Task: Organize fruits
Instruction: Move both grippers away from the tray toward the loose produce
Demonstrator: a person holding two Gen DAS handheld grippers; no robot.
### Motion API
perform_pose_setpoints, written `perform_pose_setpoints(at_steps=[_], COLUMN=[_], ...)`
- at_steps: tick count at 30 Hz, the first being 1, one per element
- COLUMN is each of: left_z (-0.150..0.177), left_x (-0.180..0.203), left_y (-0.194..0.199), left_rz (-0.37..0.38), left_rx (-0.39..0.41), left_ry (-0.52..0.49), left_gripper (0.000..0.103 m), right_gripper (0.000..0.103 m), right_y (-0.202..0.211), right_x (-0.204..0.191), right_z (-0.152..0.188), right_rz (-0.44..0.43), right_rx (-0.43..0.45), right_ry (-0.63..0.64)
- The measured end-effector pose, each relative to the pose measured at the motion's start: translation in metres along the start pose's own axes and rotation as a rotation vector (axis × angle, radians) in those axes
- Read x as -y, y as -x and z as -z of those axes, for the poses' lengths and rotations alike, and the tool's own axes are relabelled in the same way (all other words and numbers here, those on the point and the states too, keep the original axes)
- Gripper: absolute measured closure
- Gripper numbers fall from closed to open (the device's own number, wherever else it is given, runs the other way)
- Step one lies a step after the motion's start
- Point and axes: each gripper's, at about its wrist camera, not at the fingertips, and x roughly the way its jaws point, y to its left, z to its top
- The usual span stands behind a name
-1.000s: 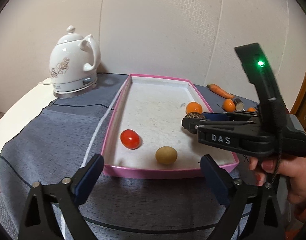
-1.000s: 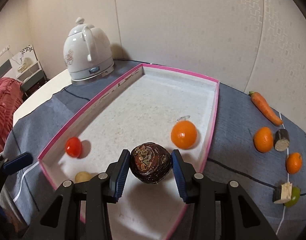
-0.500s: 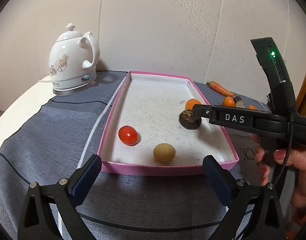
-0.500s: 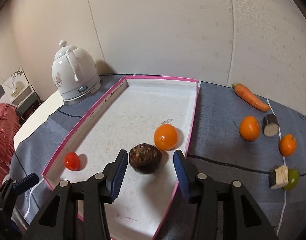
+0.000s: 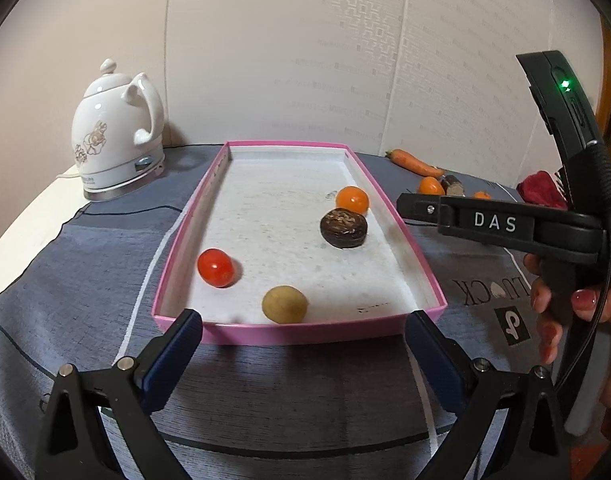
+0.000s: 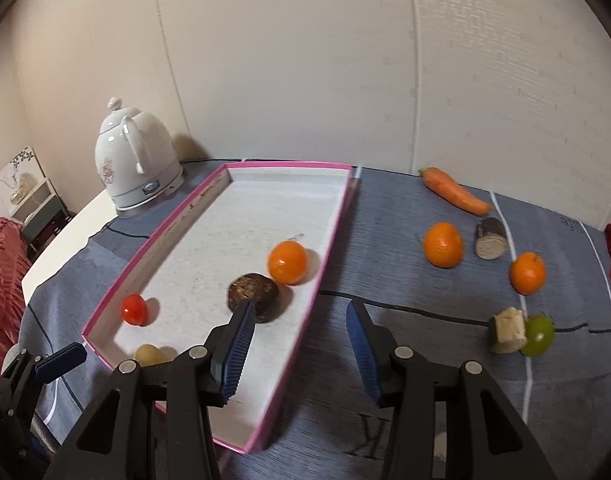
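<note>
Since the earlier frame my right gripper [image 6: 297, 344] has released the dark brown fruit [image 6: 252, 297], its jaws having just been opening, now apart and empty. The fruit lies in the pink tray [image 6: 333, 236], beside an orange [image 6: 287, 262]. My left gripper [image 5: 303, 354] stands wide, empty.

A glossy white ceramic kettle [image 5: 115, 132] with a shiny metal base is seen at the upper left. The tray [image 5: 293, 334] looks like matt pink card, its white floor faintly speckled. A smooth, shiny skin is shown by the tomato [image 5: 215, 267], while the dark round fruit [image 5: 343, 227] appears rough and dull. The table is covered by a woven grey cloth [image 5: 85, 264], matt in finish. The gripper pads [image 6: 237, 350] are ribbed blue rubber, set on matt black plastic arms with metal screws. The wall [image 5: 305, 48] is covered in lightly embossed paper.
</note>
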Motion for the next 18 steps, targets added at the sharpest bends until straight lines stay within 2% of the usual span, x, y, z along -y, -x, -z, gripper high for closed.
perform_pose_setpoints(at_steps=[9, 18], left_z=[0.0, 0.001], left_x=[0.015, 0.042], left_y=[0.002, 0.0], left_rz=[0.027, 0.052], left_rx=[-0.005, -0.017], left_ry=[-0.036, -0.104], left_gripper=[0.001, 0.001], right_gripper=[0.055, 0.055], right_y=[0.017, 0.03], right_x=[0.026, 0.061], right_z=[0.01, 0.025], right_rz=[0.089, 0.134], right_rx=[0.016, 0.016], right_ry=[-0.027, -0.086])
